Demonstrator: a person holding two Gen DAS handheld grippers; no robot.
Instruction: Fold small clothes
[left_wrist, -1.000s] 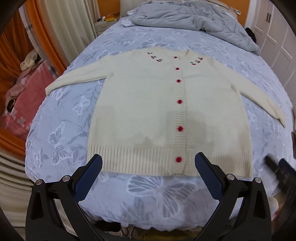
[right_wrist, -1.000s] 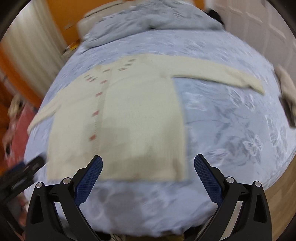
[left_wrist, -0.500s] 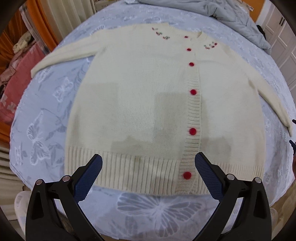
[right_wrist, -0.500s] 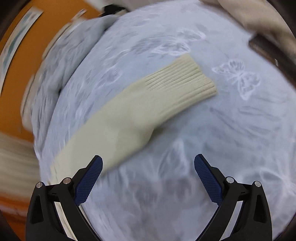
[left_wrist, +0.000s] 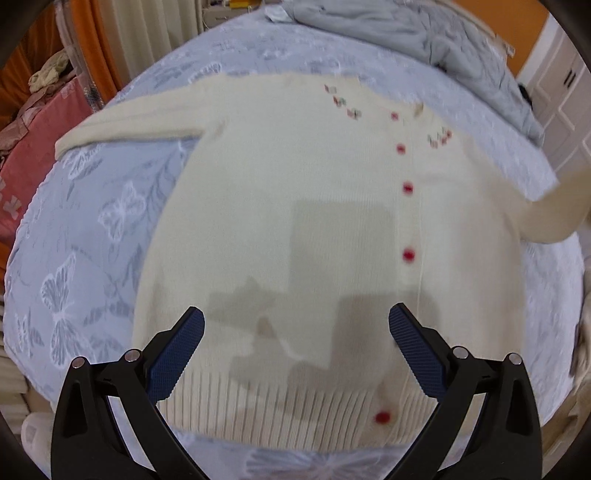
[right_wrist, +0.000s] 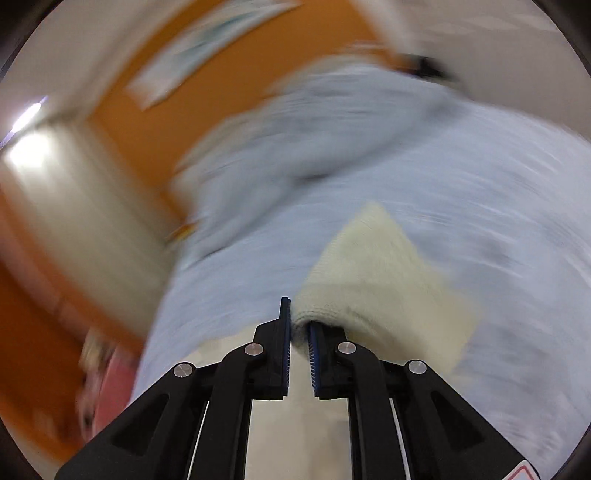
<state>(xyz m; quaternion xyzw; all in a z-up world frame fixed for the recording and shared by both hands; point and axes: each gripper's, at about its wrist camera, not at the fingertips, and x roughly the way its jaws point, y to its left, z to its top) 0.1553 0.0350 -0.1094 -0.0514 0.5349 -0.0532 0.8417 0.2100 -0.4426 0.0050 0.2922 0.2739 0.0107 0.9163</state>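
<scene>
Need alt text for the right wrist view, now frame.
The right tool is shut on a cream knit sleeve, which hangs out to the right of its tips. Behind it, heavily motion-blurred, are a pale blue bedspread and an orange wall.

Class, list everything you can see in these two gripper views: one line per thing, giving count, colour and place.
cardigan: one, cream, spread flat on the bed, one sleeve lifted
buttons: six visible, red, down its front
bedspread: one, pale blue with butterflies, under the cardigan
duvet: one, grey, bunched at the far end
pink cloth: one, beside the bed
left gripper: open, over the hem
right gripper: shut on the sleeve
</scene>
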